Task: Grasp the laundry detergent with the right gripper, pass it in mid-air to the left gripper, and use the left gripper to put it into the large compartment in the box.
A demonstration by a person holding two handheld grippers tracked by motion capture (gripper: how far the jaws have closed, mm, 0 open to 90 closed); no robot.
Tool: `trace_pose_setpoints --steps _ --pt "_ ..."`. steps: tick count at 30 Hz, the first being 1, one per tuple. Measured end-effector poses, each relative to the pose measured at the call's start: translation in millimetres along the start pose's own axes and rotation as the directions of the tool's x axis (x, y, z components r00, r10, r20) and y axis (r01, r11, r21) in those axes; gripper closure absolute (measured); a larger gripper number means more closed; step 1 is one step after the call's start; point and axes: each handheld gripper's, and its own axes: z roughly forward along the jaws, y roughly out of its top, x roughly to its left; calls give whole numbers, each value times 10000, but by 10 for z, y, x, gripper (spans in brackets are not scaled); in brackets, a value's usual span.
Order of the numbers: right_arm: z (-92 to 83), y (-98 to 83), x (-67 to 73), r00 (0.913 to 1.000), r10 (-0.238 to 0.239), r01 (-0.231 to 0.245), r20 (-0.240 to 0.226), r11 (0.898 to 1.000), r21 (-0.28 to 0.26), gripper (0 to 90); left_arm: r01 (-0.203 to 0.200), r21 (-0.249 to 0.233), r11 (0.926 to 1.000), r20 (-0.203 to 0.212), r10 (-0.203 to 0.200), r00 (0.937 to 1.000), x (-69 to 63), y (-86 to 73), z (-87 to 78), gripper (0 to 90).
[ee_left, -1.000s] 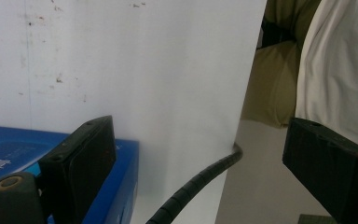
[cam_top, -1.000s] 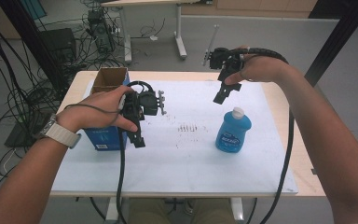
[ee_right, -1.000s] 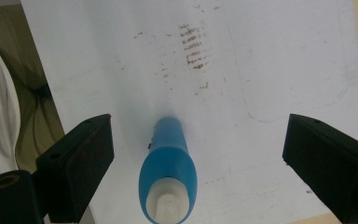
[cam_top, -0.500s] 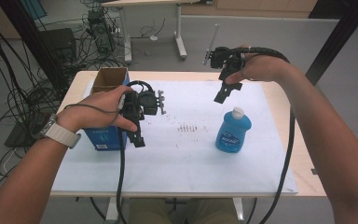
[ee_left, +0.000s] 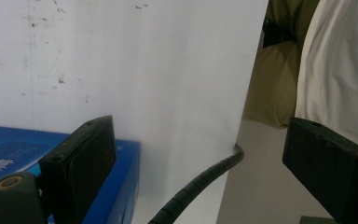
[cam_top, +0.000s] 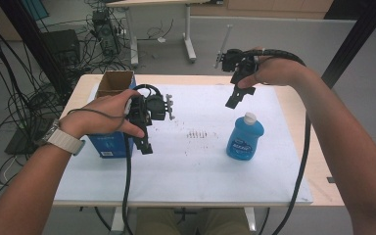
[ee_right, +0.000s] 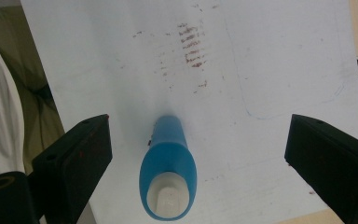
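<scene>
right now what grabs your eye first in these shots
The blue bottle with its white cap stands upright on the white mat, right of centre, and the right gripper hangs open just above it. At the mat's left edge the left gripper is open beside a blue box with an open cardboard top.

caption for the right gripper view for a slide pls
Open right gripper hovering above an upright blue bottle with a white cap on a stained white mat.

Blue bottle (cam_top: pixel 245 139) upright, white cap, on white mat (cam_top: pixel 196 161)
</scene>
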Motion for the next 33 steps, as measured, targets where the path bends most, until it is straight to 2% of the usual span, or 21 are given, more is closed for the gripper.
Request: trace_pose_setpoints --steps 17,33 --pt "-69 -161 54 9996 265 -265 -11 9996 -133 65 -60 -63 10000 -74 59 10000 6 15 23 102" --pt "5 -481 102 9974 701 -709 -156 9956 -610 58 -153 -222 9996 -104 150 9998 24 59 77 102"
